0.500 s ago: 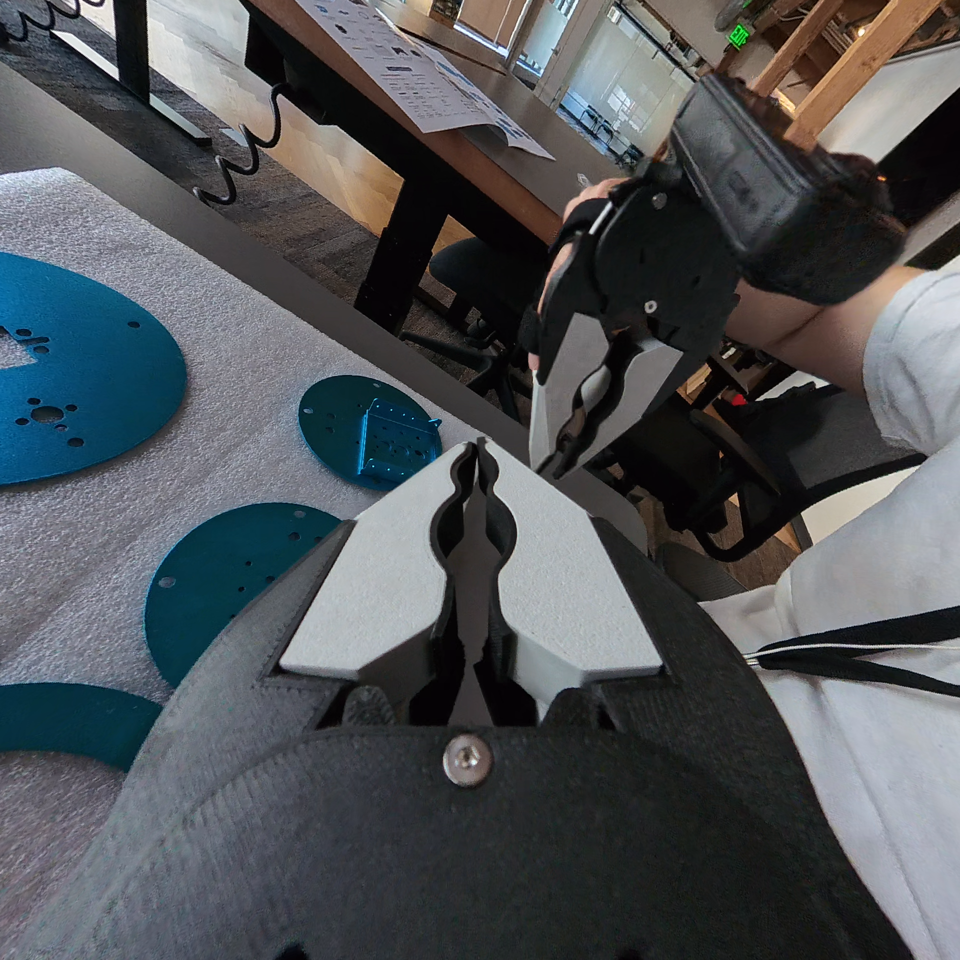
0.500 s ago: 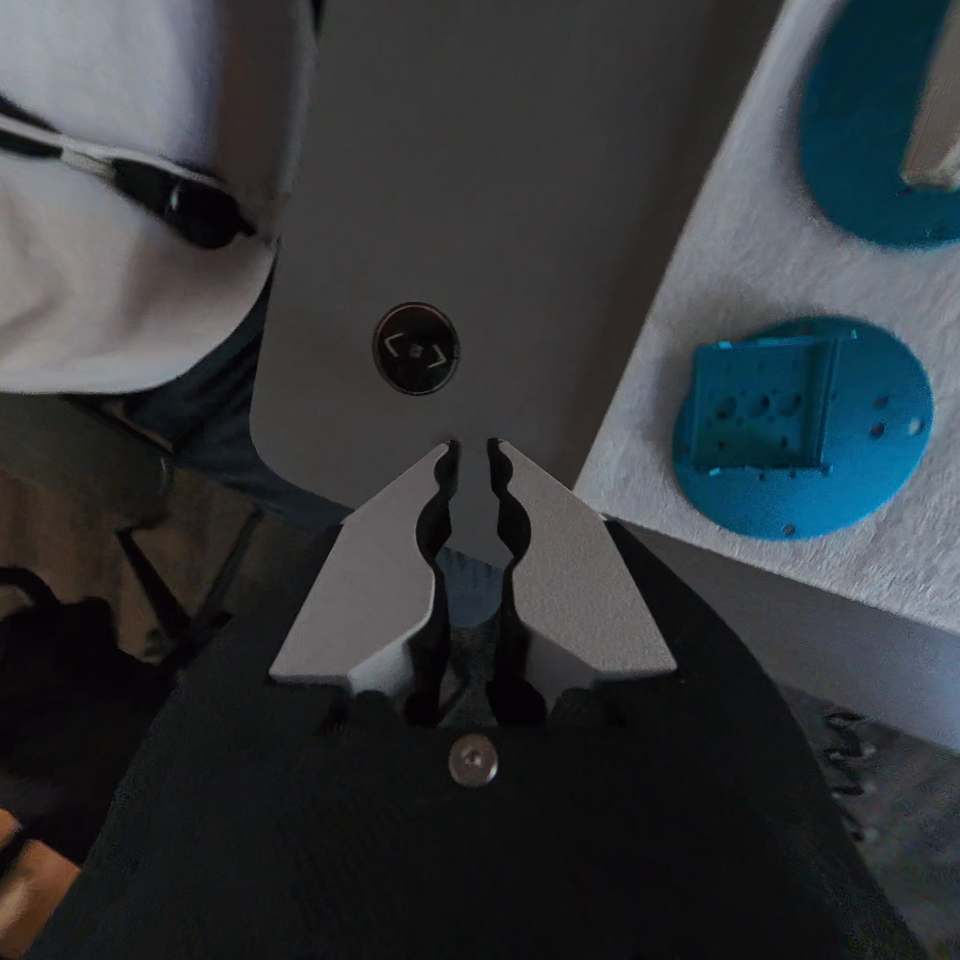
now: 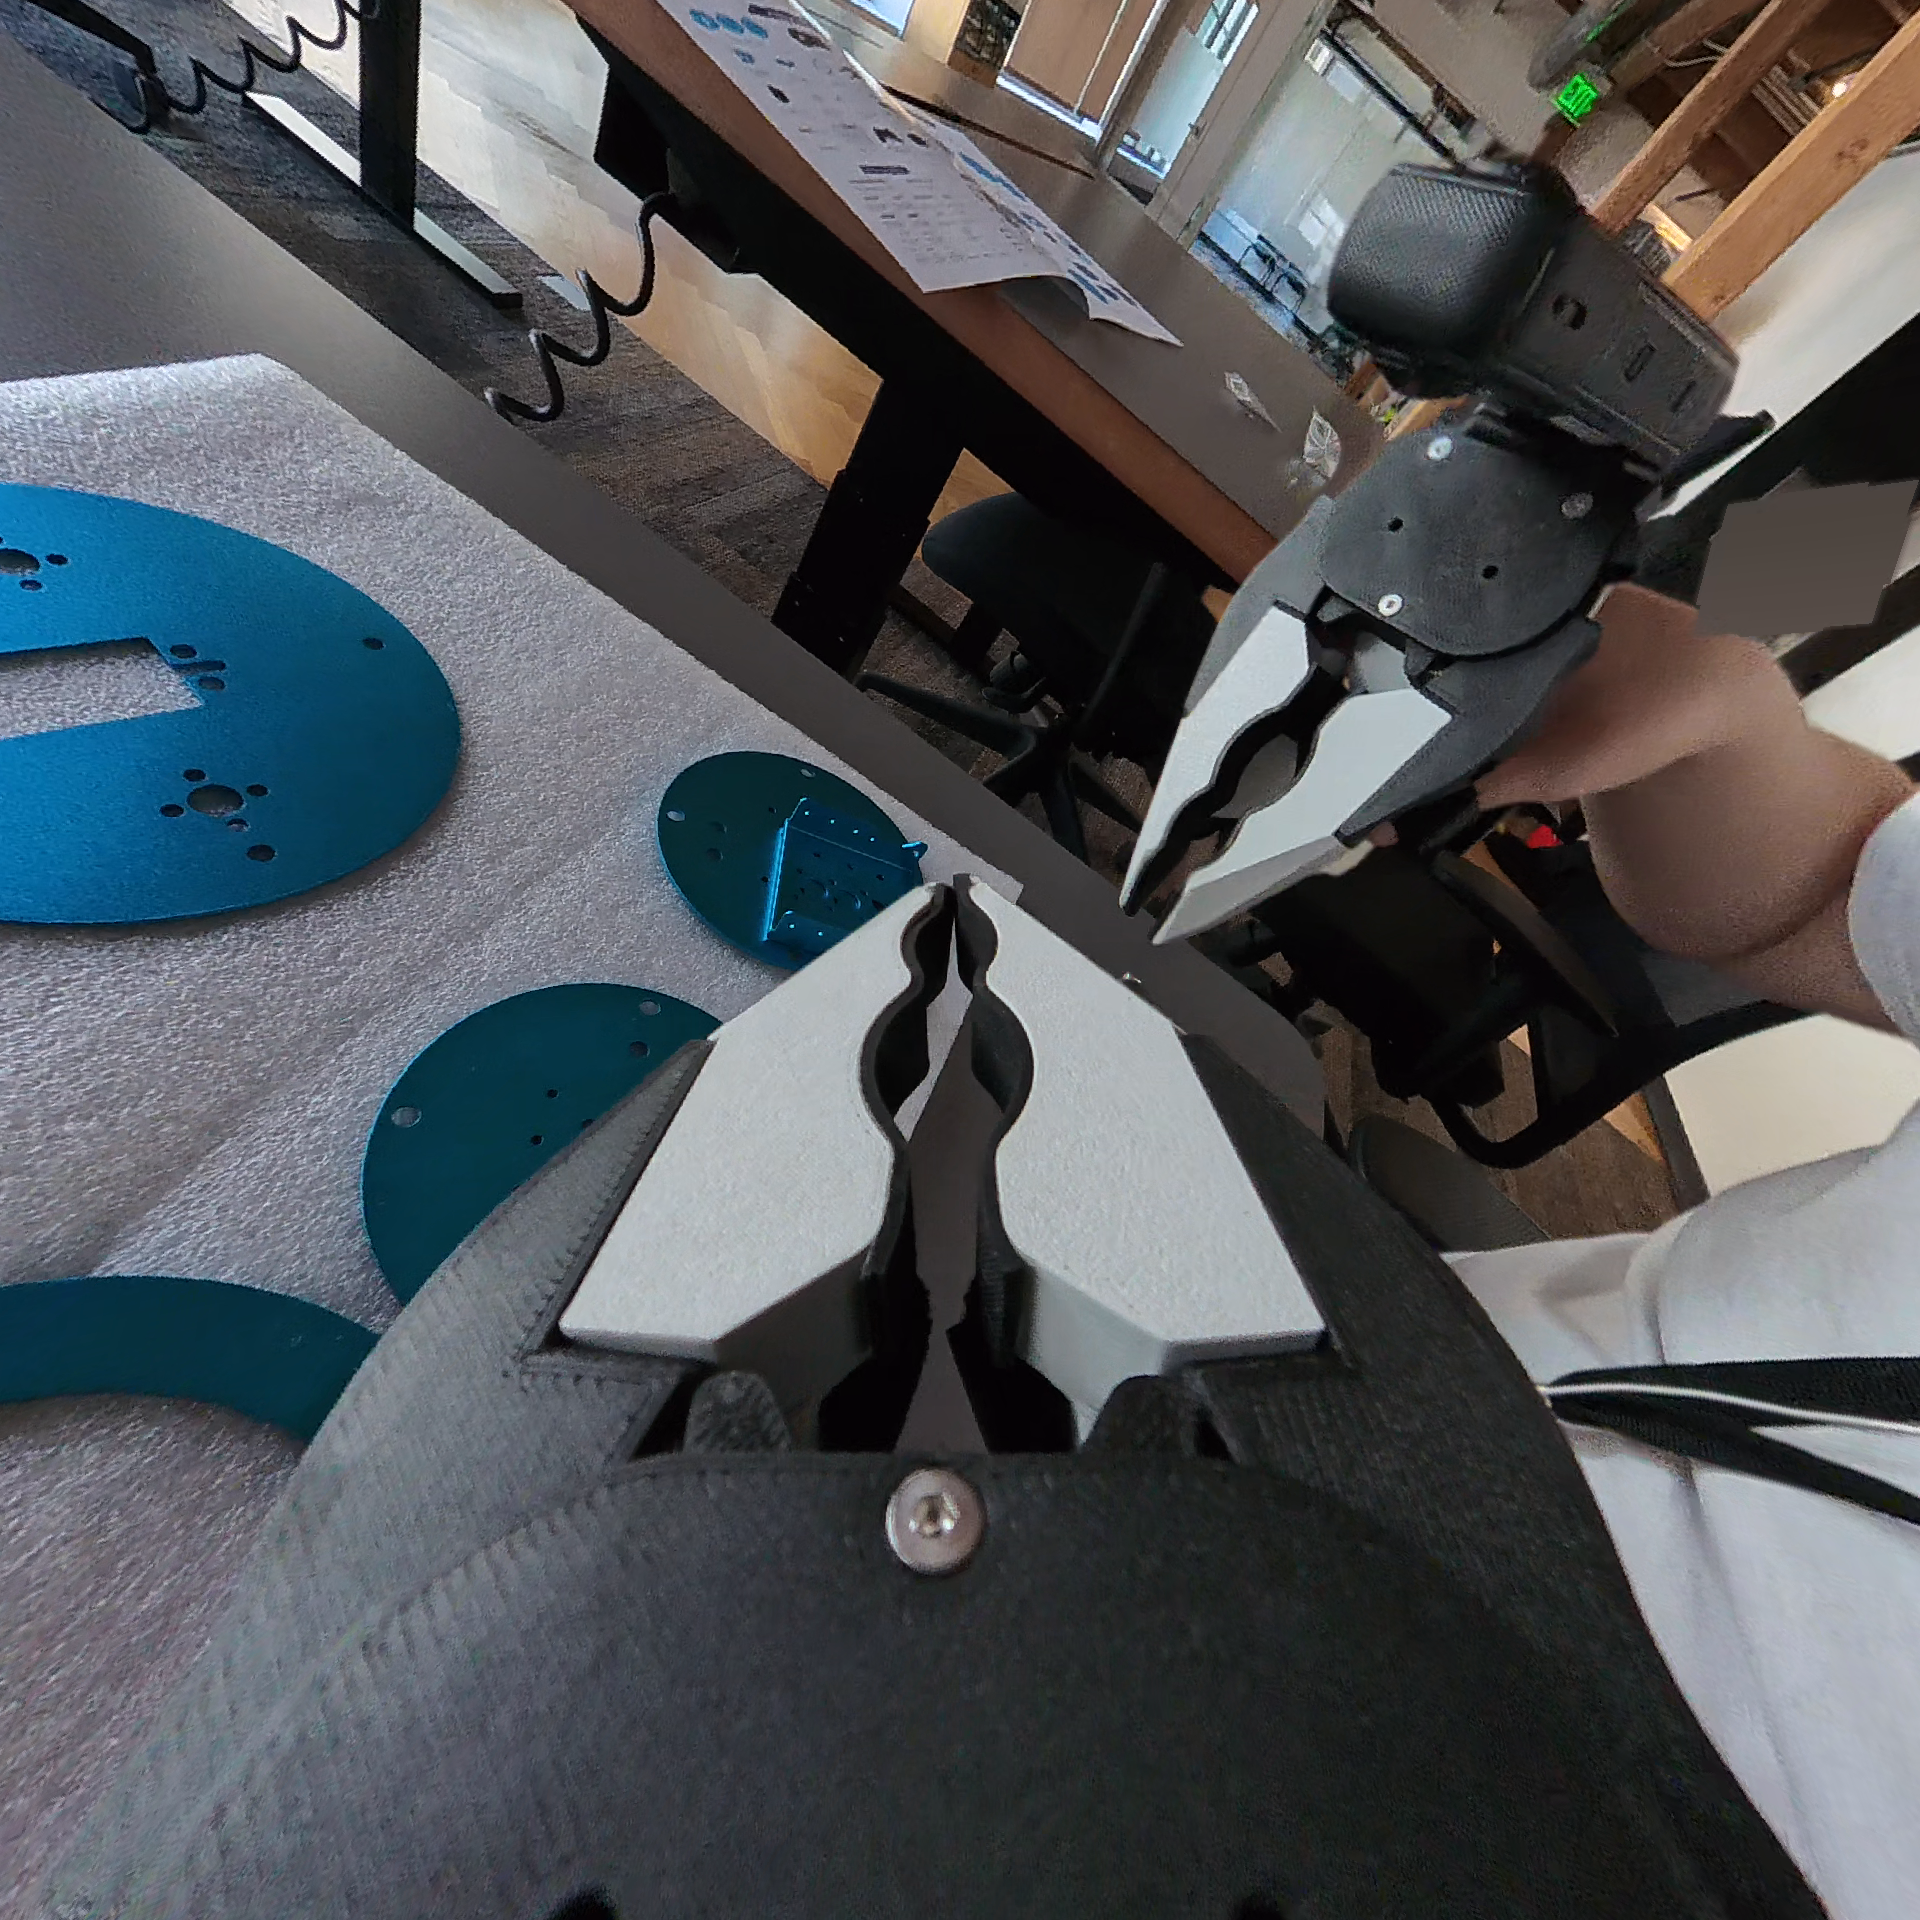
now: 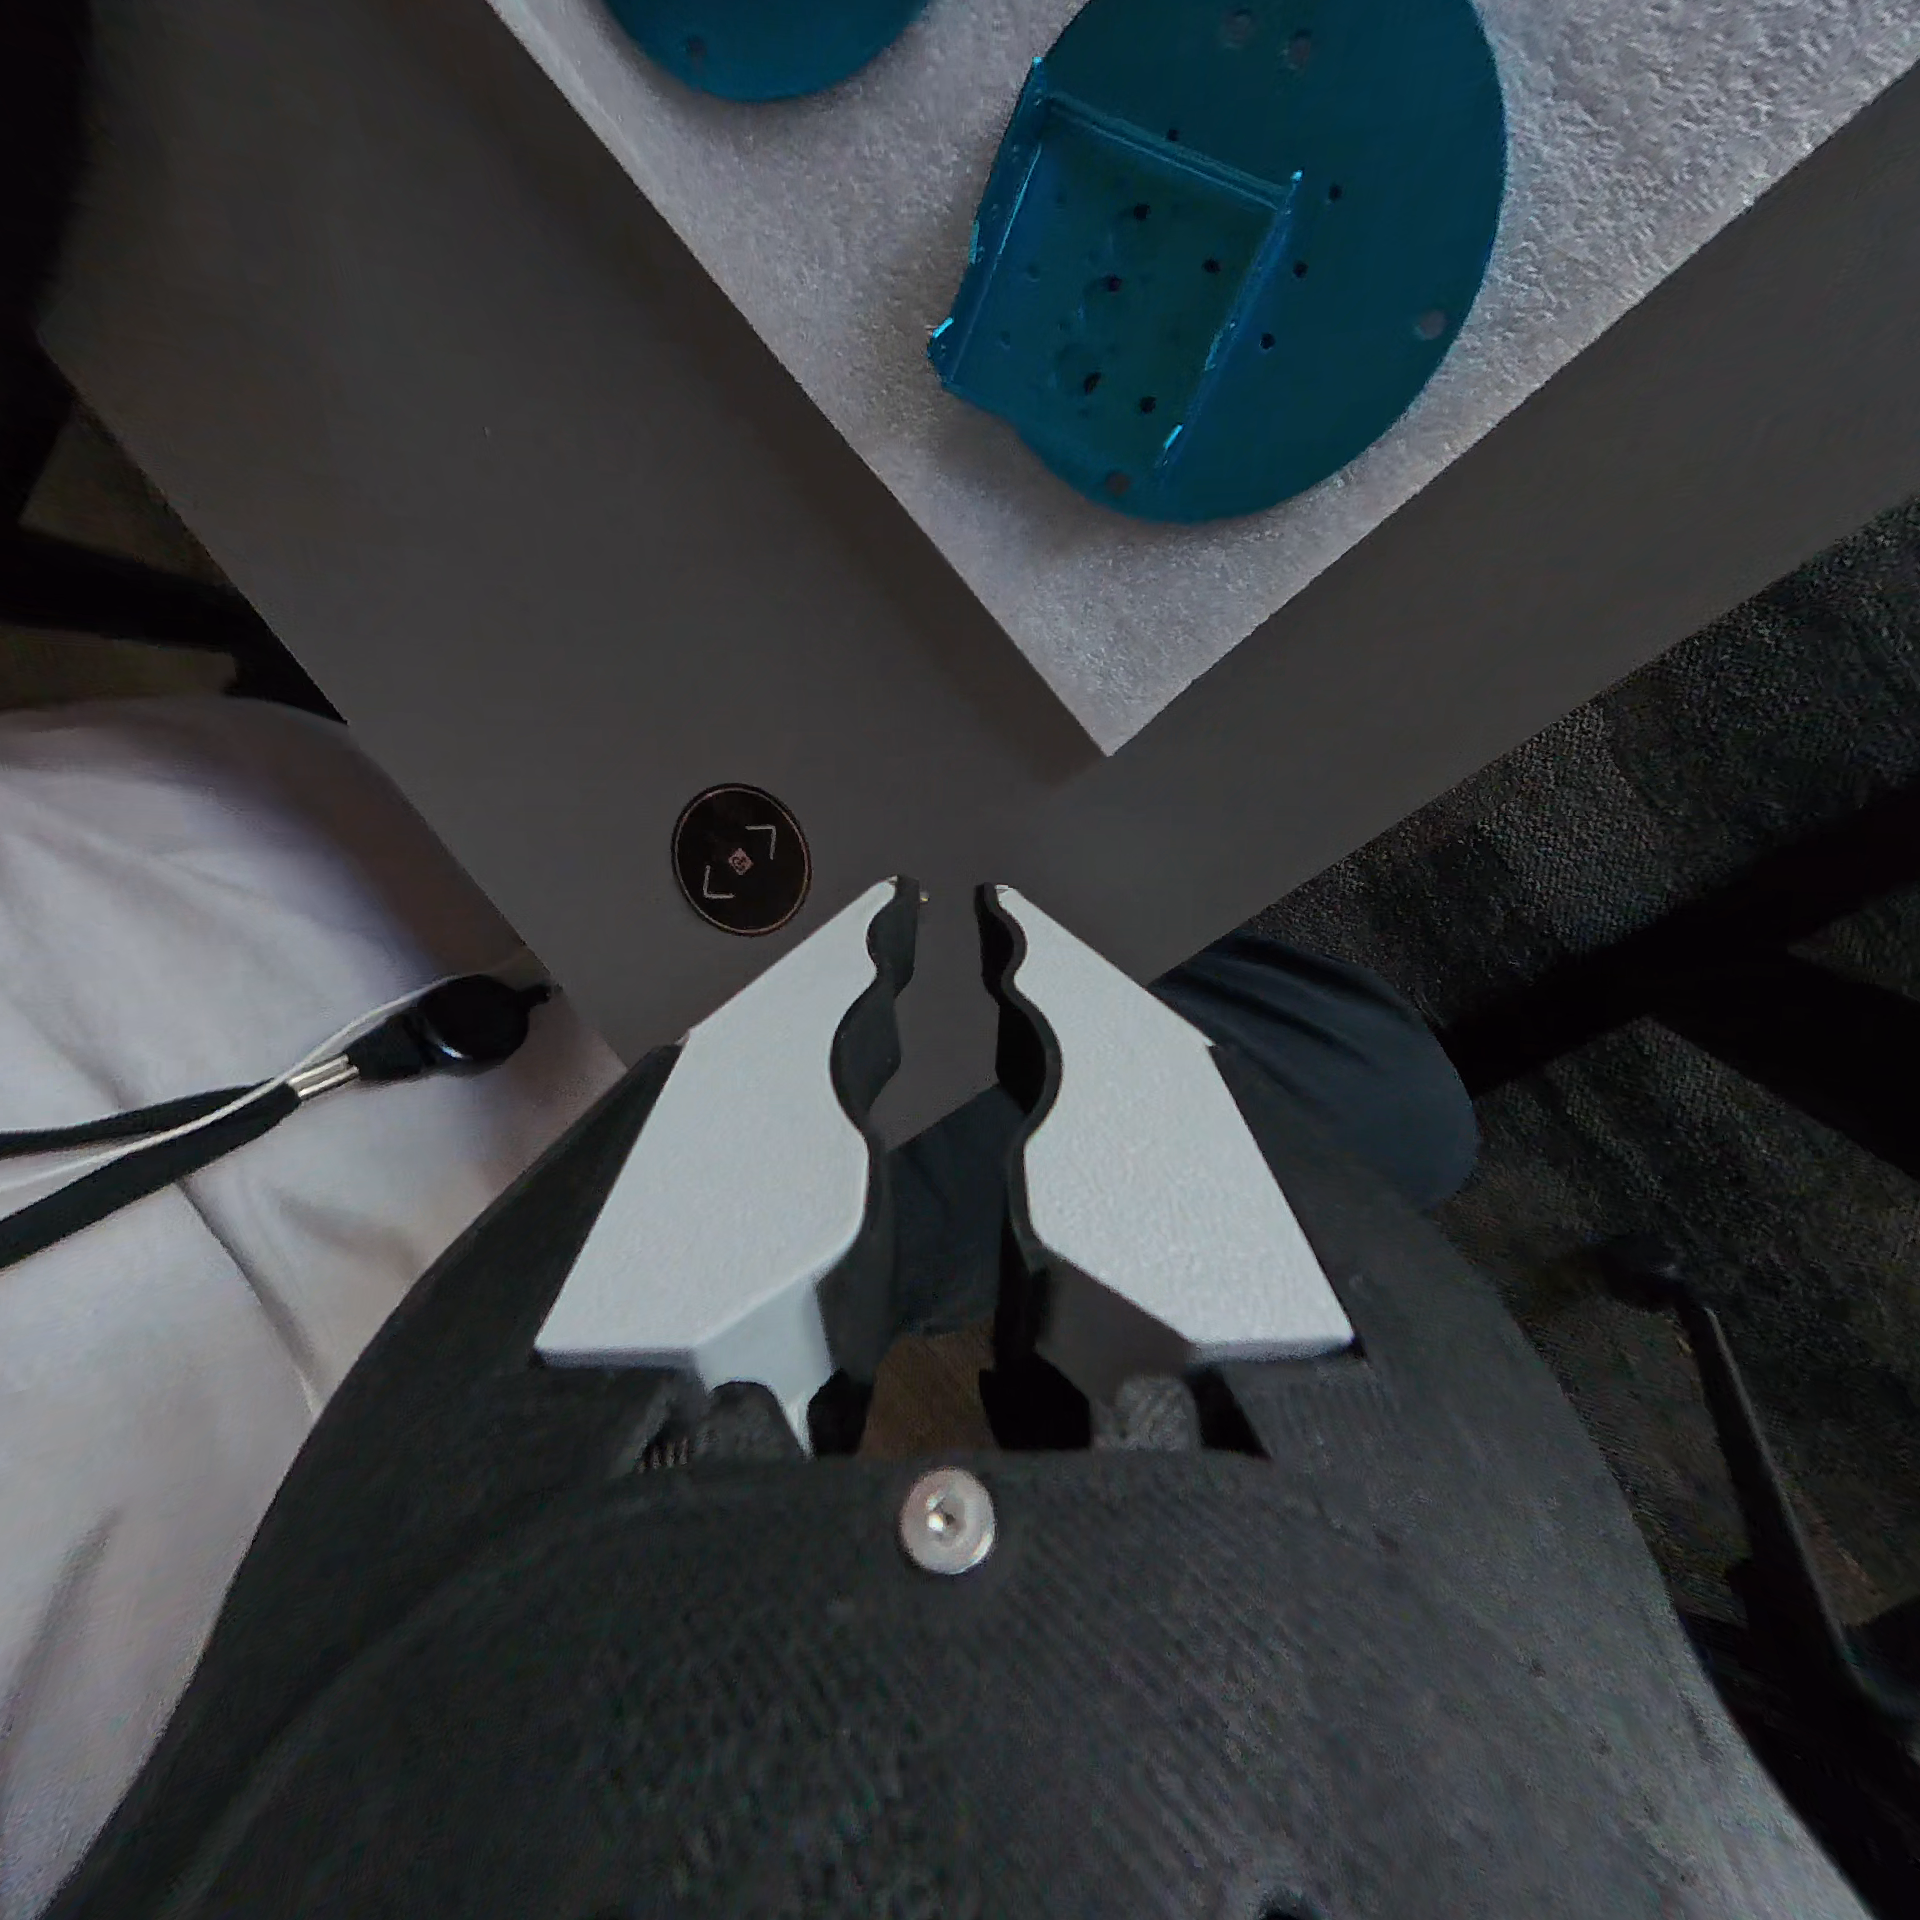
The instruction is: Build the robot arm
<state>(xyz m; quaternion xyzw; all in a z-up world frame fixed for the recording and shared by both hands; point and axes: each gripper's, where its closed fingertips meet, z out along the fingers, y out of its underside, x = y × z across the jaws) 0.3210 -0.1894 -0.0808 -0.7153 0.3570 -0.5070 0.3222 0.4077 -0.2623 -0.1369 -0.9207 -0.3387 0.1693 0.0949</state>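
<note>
The left gripper (image 3: 954,896), jaws nearly closed and empty, hovers over the white foam sheet (image 3: 312,987) near a small round blue metal plate carrying a square bracket (image 3: 790,857). The right gripper (image 4: 948,902), jaws slightly parted and empty, hangs above the grey table's corner (image 4: 520,520), beside a round black control button (image 4: 740,859).

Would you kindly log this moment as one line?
left claw: shut, empty | right claw: open, empty, over grey table corner | nearest: blue disc with bracket on foam sheet
</note>
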